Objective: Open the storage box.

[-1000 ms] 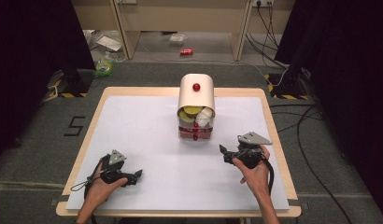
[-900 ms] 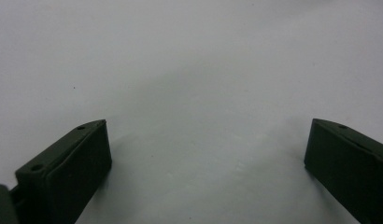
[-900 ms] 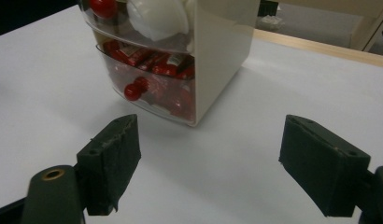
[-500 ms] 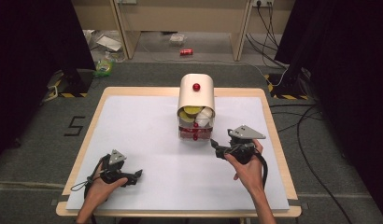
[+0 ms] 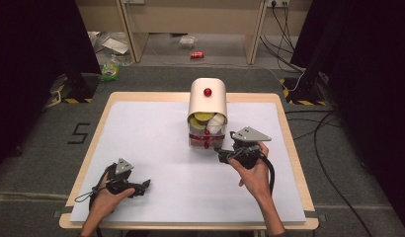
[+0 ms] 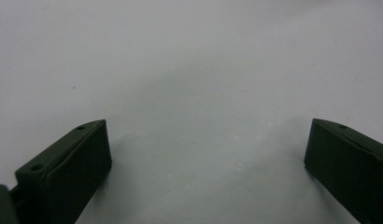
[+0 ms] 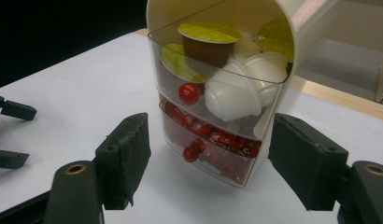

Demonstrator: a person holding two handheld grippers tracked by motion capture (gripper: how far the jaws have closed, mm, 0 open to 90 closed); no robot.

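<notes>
Aiming our right tongs (image 5: 221,151), jaws just closing but still apart with nothing between, at the cream arched clear-drawer capsule holder (image 5: 207,106); left tongs (image 5: 144,185) open on the white bench (image 5: 156,143).

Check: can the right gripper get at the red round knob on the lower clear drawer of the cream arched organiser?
Probably yes. The right gripper faces the red round knob with open jaws that have just been closing; nothing stands between them.
</notes>
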